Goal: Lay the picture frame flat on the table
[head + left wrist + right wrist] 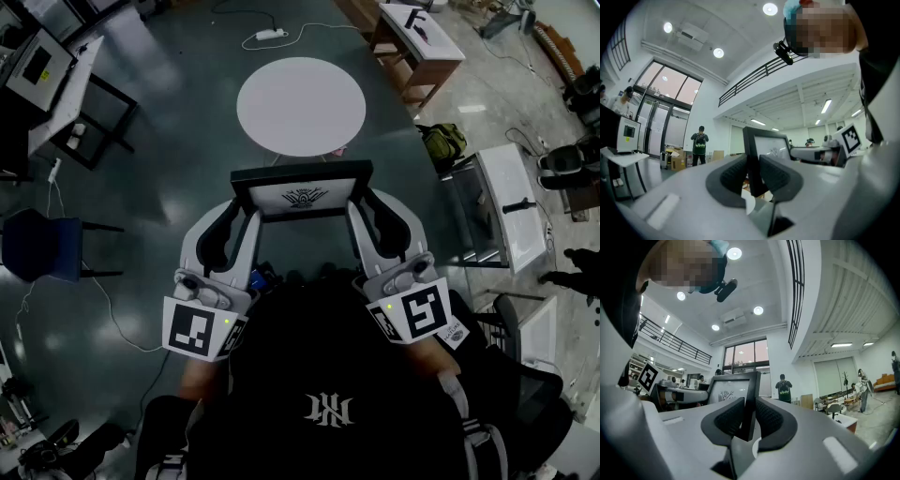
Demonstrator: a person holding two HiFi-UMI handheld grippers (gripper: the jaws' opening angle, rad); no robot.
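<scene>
Upright, the picture frame (302, 198) is clamped between left tool (242, 214) and right tool (364, 212).

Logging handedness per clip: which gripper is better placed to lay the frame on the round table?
Neither: the left gripper clamps the picture frame at its left edge, the right gripper at its right, symmetric, the round table straight ahead.

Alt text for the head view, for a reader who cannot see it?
Seen from above, the left gripper and right gripper each clamp a side edge of a black picture frame, held in the air in front of the person's chest. Just beyond it stands a round white table on a dark glossy floor.
</scene>
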